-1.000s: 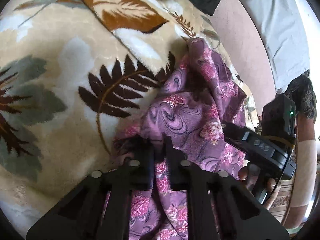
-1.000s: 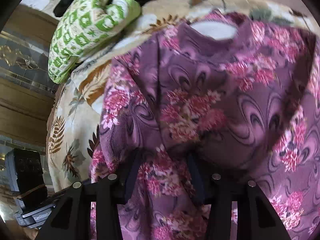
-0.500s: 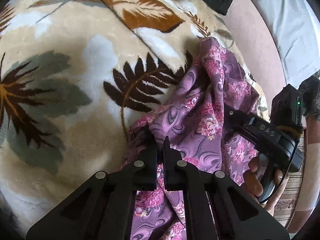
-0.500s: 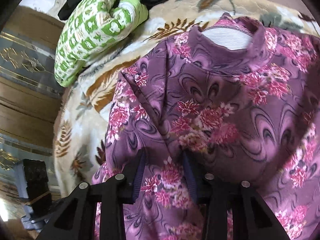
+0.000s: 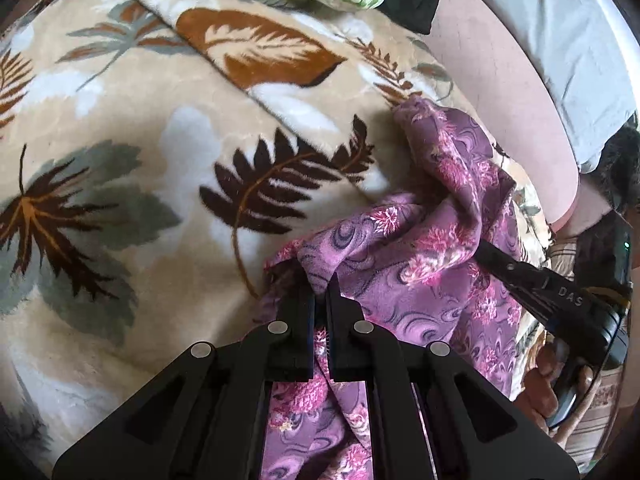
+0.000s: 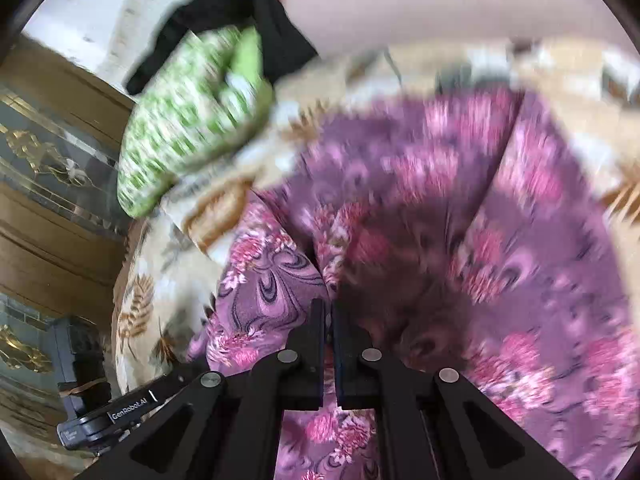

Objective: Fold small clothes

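Note:
A purple floral top [image 5: 420,256] lies bunched on a beige leaf-print blanket [image 5: 160,160]. My left gripper [image 5: 321,292] is shut on the top's near edge, with cloth pinched between the jaws. My right gripper [image 6: 326,312] is shut on another part of the same purple floral top [image 6: 460,240], which fills that blurred view. The right gripper's body [image 5: 560,300] shows at the right of the left wrist view, with its fingers under the cloth. The left gripper's body [image 6: 116,408] shows at the lower left of the right wrist view.
A green patterned pillow [image 6: 188,120] and a black garment [image 6: 256,28] lie at the blanket's far end. A pink sheet [image 5: 500,80] and a grey cloth [image 5: 568,48] lie to the right. A wooden cabinet [image 6: 44,216] stands at the left.
Both grippers have closed on the purple top; the right one was open a second ago. The top has gathered into folds and the right wrist view has blurred with motion.

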Motion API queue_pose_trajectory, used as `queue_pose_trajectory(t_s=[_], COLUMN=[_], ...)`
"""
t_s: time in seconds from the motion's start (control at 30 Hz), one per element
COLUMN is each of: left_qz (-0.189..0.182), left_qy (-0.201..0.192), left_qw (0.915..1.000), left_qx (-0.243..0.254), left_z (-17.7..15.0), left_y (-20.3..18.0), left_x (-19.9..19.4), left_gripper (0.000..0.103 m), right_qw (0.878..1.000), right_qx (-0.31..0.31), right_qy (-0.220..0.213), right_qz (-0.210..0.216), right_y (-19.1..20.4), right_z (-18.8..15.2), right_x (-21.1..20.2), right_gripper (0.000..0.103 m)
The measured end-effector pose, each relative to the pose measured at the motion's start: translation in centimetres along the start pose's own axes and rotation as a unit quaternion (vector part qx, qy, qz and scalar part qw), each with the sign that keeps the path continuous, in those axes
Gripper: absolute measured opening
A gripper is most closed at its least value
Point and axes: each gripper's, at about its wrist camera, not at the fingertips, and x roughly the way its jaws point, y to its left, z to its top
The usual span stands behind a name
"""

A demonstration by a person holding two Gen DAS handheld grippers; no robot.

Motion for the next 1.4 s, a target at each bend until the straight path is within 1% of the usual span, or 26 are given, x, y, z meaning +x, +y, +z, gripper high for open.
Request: queue_pose_trajectory(t_s=[0.07,0.13,0.17,0.2,0.23,0.33,0.37,0.43,0.47,0.5,0.57,0.67,0.77,0.83,0.9,0.97,1.03,1.07,1.1,1.13,1.2,1.23,1.27,1.3,1.37,1.4], left_qz=[0.001,0.0,0.0,-0.002,-0.005,-0.01,-0.009,-0.007,-0.009,-0.012,-0.016,-0.025,-0.039,-0.037,-0.02,0.014,0.05,0.049,0.035,0.013,0.011,0.016,0.025,0.041,0.085,0.095], left_qy=[-0.002,0.001,0.001,0.001,0.002,0.004,0.007,0.01,0.011,0.01,0.009,0.004,-0.03,-0.043,-0.048,-0.046,-0.027,-0.018,-0.016,-0.03,-0.066,-0.085,-0.09,-0.084,-0.037,-0.016], left_qw=[1.0,1.0,1.0,1.0,1.0,0.9999,0.9999,0.9998,0.9998,0.9997,0.9996,0.9994,0.9985,0.9984,0.9986,0.9987,0.9983,0.9986,0.9992,0.9993,0.9977,0.9962,0.9955,0.9955,0.9953,0.9953], left_qx=[0.003,0.001,0.0,-0.002,-0.005,-0.013,-0.013,-0.014,-0.015,-0.017,-0.02,-0.025,-0.022,-0.007,0.003,0.016,0.015,0.006,-0.008,-0.018,-0.006,0.006,0.013,0.019,0.026,0.011], left_z=[0.0,0.0,-0.1,0.0,0.1,0.2,0.2,0.1,0.1,0.1,0.1,0.1,0.3,0.2,0.0,-0.3,-0.4,-0.4,-0.4,-0.1,0.0,0.0,-0.1,-0.2,-0.3,-0.3], left_y=[0.0,-0.1,-0.1,-0.1,0.0,0.4,0.5,0.5,0.6,0.6,0.8,0.9,0.6,-0.2,-0.8,-1.2,-0.7,-0.1,0.5,0.8,0.3,-0.2,-0.4,-0.5,0.1,1.0], left_x=[-0.2,-0.2,-0.2,-0.2,-0.3,-0.2,-0.1,0.2,0.1,0.0,-0.3,-1.5,-3.7,-4.4,-4.1,-2.7,-0.7,-0.2,-0.3,-1.4,-3.5,-4.5,-4.6,-4.1,-1.5,-0.5], left_gripper=[0.003,0.003,0.003,0.003,0.003,0.003,0.003,0.003,0.003,0.003,0.003,0.003,0.003,0.003,0.003,0.003,0.003,0.003,0.003,0.003,0.003,0.003,0.003,0.003,0.003,0.004], right_qw=[1.0,0.999,0.998,0.998,0.997,0.996,0.996,0.995,0.995,0.994,0.995,0.995,0.995,0.993,0.994,0.992,0.993,0.994,0.995,0.996,0.998,0.997,0.996,0.994,0.991,0.989], right_qx=[-0.015,-0.034,-0.045,-0.055,-0.07,-0.089,-0.089,-0.09,-0.085,-0.081,-0.069,-0.081,-0.069,-0.062,-0.049,-0.038,-0.011,-0.003,0.001,-0.001,-0.019,-0.032,-0.047,-0.061,-0.078,-0.074], right_qy=[-0.004,-0.024,-0.027,-0.027,-0.031,-0.016,-0.014,0.008,0.02,0.037,0.054,0.011,-0.033,-0.049,-0.041,-0.019,0.012,0.023,0.017,0.001,-0.033,-0.044,-0.043,-0.031,0.013,0.033], right_qz=[0.006,0.031,0.037,0.031,0.02,0.026,0.011,-0.032,-0.045,-0.055,-0.051,-0.059,-0.065,-0.082,-0.093,-0.122,-0.115,-0.11,-0.103,-0.093,-0.053,-0.049,-0.065,-0.082,-0.11,-0.122], right_y=[0.5,1.7,2.4,3.1,4.0,6.0,6.6,7.2,7.0,6.7,5.9,7.0,6.9,6.1,4.8,3.3,1.0,0.3,0.0,0.4,2.0,3.0,4.0,4.7,5.0,4.7], right_z=[0.4,1.0,1.4,1.6,2.0,3.3,3.9,5.0,5.4,5.6,5.4,5.7,6.6,7.1,7.3,7.1,6.5,6.2,6.0,5.8,5.9,5.9,6.0,6.1,6.0,5.8], right_x=[-0.6,-1.9,-2.1,-2.0,-1.7,-0.2,0.5,2.4,3.6,4.5,5.1,2.3,-1.2,-2.3,-1.5,0.8,3.8,5.1,5.3,4.5,2.4,1.7,1.6,2.2,4.4,5.0], right_gripper=[0.004,0.01,0.031,0.061,0.068,0.068,0.067,0.061,0.05,0.034,0.007,0.006,0.006,0.006,0.005,0.005,0.005,0.005,0.005,0.006,0.005,0.005,0.005,0.005,0.006,0.006])
